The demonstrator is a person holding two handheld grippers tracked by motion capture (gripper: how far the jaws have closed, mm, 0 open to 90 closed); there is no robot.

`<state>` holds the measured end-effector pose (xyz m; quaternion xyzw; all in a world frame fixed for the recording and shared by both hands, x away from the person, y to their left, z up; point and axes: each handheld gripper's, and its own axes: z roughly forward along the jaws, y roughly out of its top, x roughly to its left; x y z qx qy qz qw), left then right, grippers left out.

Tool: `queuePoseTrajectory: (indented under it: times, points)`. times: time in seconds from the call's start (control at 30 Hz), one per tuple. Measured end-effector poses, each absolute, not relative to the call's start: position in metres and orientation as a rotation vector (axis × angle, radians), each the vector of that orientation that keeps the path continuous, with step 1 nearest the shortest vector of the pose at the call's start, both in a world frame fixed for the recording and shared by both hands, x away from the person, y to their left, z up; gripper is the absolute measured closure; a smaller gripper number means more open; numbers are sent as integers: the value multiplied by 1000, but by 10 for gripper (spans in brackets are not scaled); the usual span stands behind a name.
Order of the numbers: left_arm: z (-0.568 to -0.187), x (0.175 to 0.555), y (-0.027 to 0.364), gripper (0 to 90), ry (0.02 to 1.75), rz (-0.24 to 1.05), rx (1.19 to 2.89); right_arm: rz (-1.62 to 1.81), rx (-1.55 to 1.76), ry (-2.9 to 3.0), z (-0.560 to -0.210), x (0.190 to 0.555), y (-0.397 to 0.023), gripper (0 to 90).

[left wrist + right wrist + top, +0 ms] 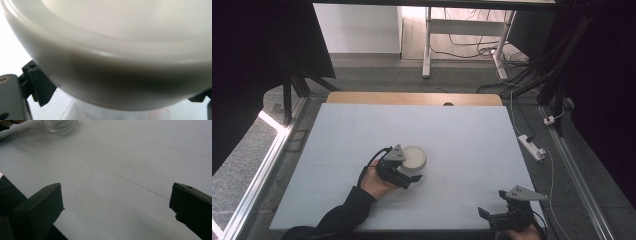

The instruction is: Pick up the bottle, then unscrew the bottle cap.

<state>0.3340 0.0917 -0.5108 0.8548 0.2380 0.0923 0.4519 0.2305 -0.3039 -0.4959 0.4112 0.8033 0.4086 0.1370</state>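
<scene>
While we look down from the high view, we count one white bowl point(414, 158) near the middle of the pale worktop point(462, 135), and two hand-held grippers. The left hand-held gripper point(411, 176) sits at the bowl's near edge, and its tips are hidden against the bowl, so from up here we cannot tell how they stand. In the left gripper view the bowl point(112, 55) crowds the lens, blurred and cut off on three sides; we see one black jaw low at the left and a bit of the other at the right edge, spread either side of the bowl, and whether they press on it is hard to make out. The right hand-held gripper point(484, 214) rests at the worktop's near right edge, well apart from the bowl. In its own view the right hand-held gripper point(116, 202) has its jaws spread wide over bare worktop point(140, 157), and the bowl point(60, 125) is cut off at the top left.
</scene>
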Motion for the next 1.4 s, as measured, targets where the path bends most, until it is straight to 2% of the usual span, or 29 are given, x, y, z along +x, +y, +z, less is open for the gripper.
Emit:
queuePoseTrajectory:
  times: [0.77,1.4]
  points:
    - [-475,307,97,72,524,236,2079,1185,1191,2324,-496,230,-304,0]
    - [-475,303,98,73,526,232,2114,1185,1182,2328,-495,230,-303,0]
